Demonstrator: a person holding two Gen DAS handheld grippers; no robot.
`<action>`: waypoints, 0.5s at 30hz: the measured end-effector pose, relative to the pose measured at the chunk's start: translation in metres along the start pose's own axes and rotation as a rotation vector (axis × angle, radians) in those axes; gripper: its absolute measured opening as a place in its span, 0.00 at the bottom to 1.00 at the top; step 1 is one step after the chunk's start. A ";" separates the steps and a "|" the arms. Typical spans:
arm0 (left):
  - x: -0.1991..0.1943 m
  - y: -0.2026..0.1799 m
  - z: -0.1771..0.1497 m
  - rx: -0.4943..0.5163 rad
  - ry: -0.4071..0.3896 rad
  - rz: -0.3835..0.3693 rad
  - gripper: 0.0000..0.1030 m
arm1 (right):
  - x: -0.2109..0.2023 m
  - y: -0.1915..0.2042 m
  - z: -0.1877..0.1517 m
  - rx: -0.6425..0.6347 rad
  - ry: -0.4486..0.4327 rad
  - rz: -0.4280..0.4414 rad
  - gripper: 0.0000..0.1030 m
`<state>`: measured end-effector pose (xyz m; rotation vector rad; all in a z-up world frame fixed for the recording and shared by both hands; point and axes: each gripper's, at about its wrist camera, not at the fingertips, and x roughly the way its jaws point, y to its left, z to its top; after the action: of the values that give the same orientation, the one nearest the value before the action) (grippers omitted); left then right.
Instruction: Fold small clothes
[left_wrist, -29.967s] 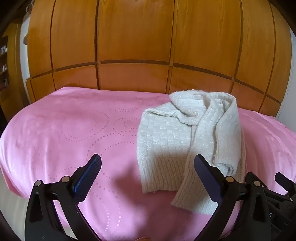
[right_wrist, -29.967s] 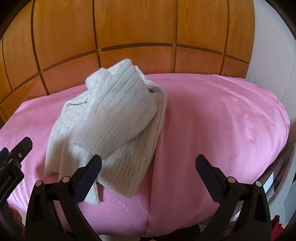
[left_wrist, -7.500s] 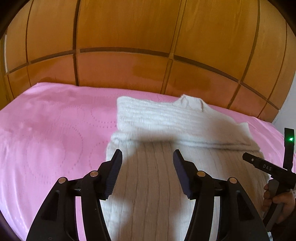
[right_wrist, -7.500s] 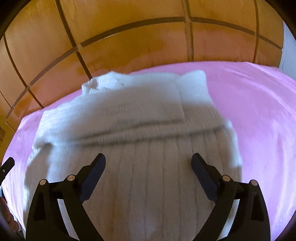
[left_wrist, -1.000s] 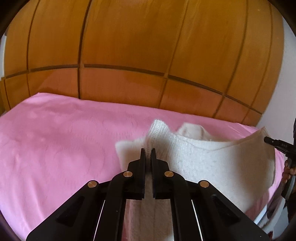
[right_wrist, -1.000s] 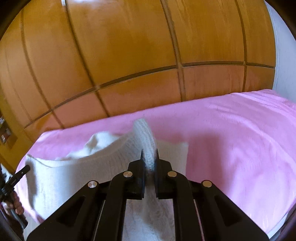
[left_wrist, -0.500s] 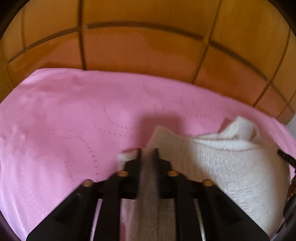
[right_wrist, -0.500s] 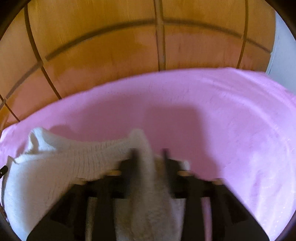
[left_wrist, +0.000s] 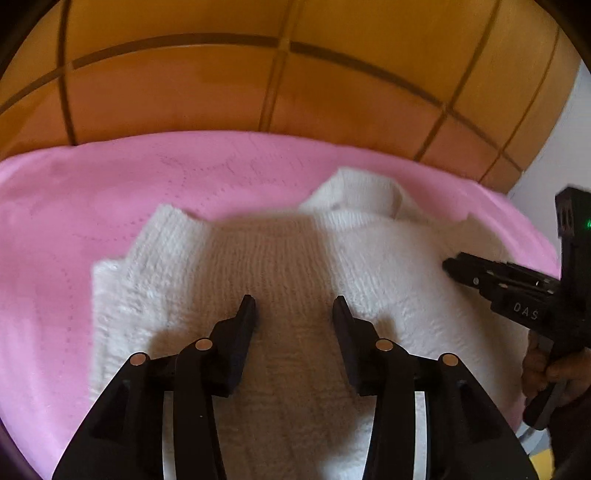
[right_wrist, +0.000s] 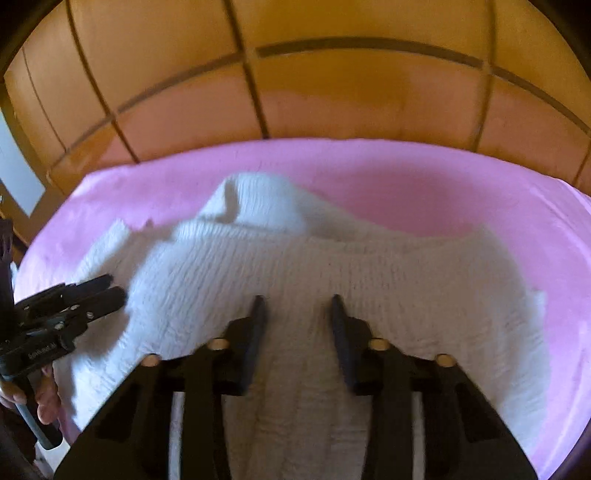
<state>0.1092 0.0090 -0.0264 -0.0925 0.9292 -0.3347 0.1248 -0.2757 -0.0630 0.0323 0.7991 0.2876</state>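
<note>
**Sweater laid on the bedspread, both claws parted above it**

No container is seen in either view; the white knitted sweater (left_wrist: 280, 266) is spread on the pink bedspread (left_wrist: 92, 192), filling the middle and lower part of both frames. In the left wrist view its collar is raised at upper centre, and a stepped edge is seen at the left.

The left gripper (left_wrist: 293, 314) is seen with jaws standing apart over the knit; they have just been opening, and nothing is pinched between the pads. The right gripper (right_wrist: 295, 314) is likewise parted above the cloth, its jaws having just been closing, with no fabric caught between them.

Wooden panels (left_wrist: 258, 74) are seen behind the bed in the upper part of each frame.

The sweater's near edge is cut off by the lower frame edge and hidden under the gripper bodies. The knit is blurred in the right wrist view. Only part of the hand (right_wrist: 44, 398) holding the left gripper is seen, at lower left.
</note>
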 end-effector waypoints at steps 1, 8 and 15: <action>0.001 -0.002 -0.002 0.008 -0.008 0.007 0.19 | 0.002 0.002 -0.001 -0.010 0.001 0.003 0.12; -0.018 -0.004 0.017 -0.013 -0.148 0.061 0.03 | -0.020 0.004 0.016 0.001 -0.116 -0.011 0.04; 0.036 0.006 0.020 0.007 -0.038 0.190 0.04 | 0.041 0.001 0.018 0.022 -0.014 -0.095 0.04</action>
<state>0.1461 0.0019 -0.0437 -0.0037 0.8917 -0.1598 0.1641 -0.2620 -0.0793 0.0172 0.7872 0.1887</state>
